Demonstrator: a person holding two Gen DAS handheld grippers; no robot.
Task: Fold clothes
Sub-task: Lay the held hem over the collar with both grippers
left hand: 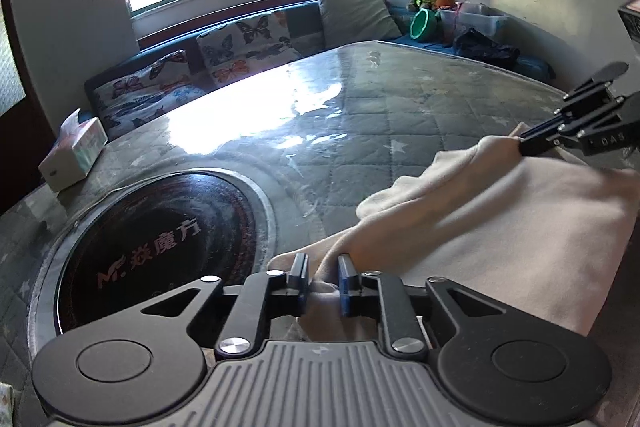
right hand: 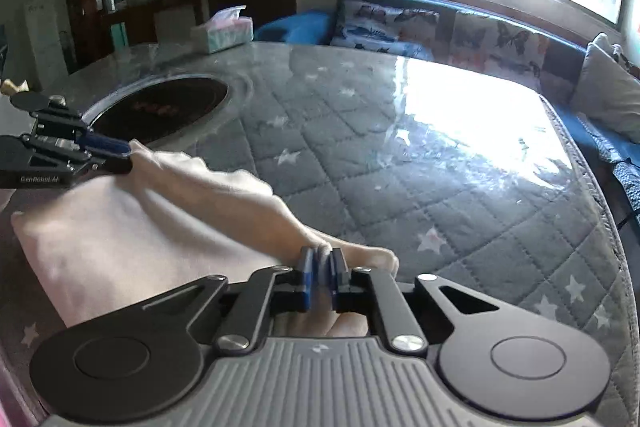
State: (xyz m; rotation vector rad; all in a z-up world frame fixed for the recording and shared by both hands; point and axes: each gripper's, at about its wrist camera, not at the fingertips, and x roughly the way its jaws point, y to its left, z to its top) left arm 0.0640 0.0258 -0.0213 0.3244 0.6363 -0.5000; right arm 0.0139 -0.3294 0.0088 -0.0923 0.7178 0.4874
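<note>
Where the left view hides it, tissue box (right hand: 222,29) opening; both grippers' fingers (left hand: 344,277) pinching cream garment (right hand: 132,227).

A table (right hand: 460,195) is wearing a grey quilted star-print cover under clear plastic. A round black cooktop (left hand: 160,251) is sitting set into its surface. A tissue box (left hand: 74,151) is standing beyond the cooktop, and a cream garment (left hand: 500,227) is lying beside it.
</note>
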